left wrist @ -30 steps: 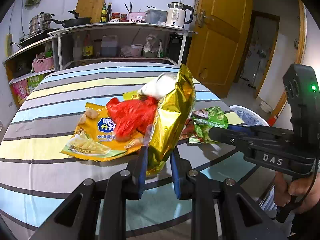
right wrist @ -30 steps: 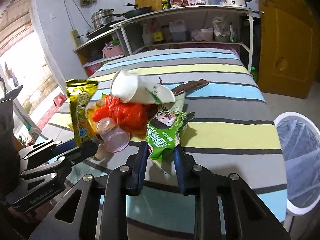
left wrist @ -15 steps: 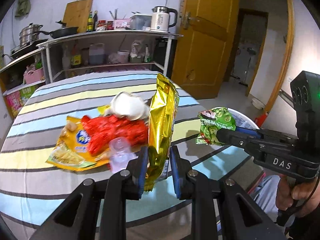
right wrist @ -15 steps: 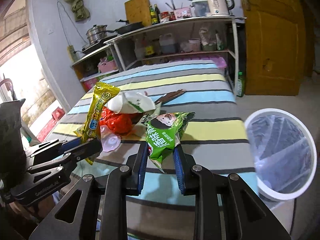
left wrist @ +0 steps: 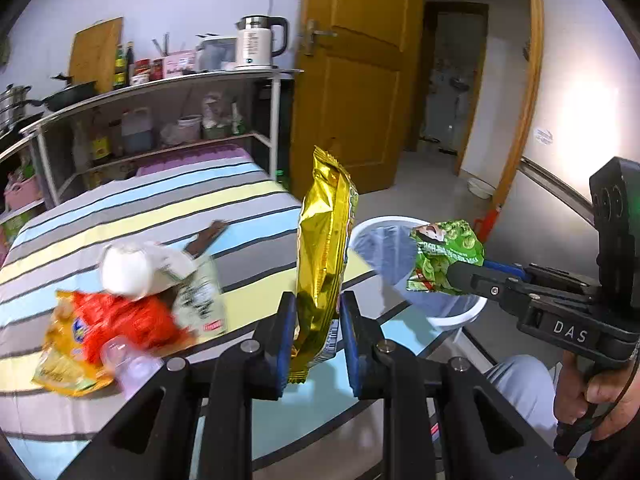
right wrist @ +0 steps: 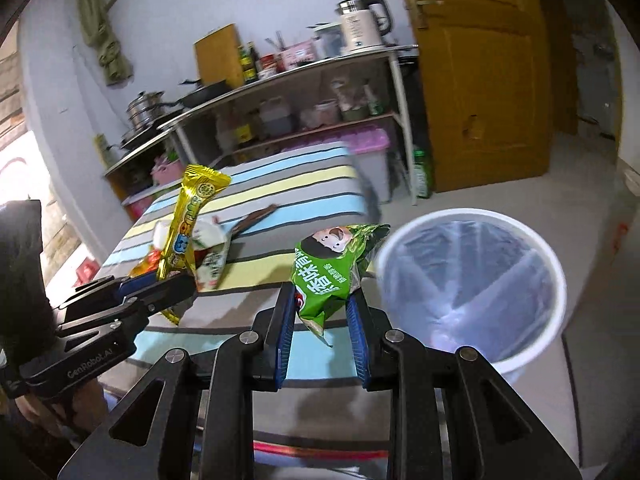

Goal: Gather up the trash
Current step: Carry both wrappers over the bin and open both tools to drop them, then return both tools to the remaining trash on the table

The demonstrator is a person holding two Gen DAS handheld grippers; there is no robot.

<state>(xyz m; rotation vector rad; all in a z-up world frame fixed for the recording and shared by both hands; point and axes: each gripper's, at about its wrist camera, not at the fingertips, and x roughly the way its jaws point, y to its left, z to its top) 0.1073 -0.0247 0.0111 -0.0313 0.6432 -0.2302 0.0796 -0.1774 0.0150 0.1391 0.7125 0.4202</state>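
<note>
Both wrappers have swung off the striped table (left wrist: 168,216) toward the white plastic bin (right wrist: 472,280)
Left gripper (left wrist: 316,328) clamps the crinkled gold foil wrapper (left wrist: 322,256); right gripper (right wrist: 320,316) clamps the green snack packet (right wrist: 332,268)

- gold snack wrapper (left wrist: 322,256): glossy crinkled foil
- green snack bag (right wrist: 334,268): shiny plastic film
- trash bin (right wrist: 472,280): smooth white plastic, thin clear liner
- tablecloth (left wrist: 160,216): matt striped cloth
- door (left wrist: 356,72): varnished wood
</note>
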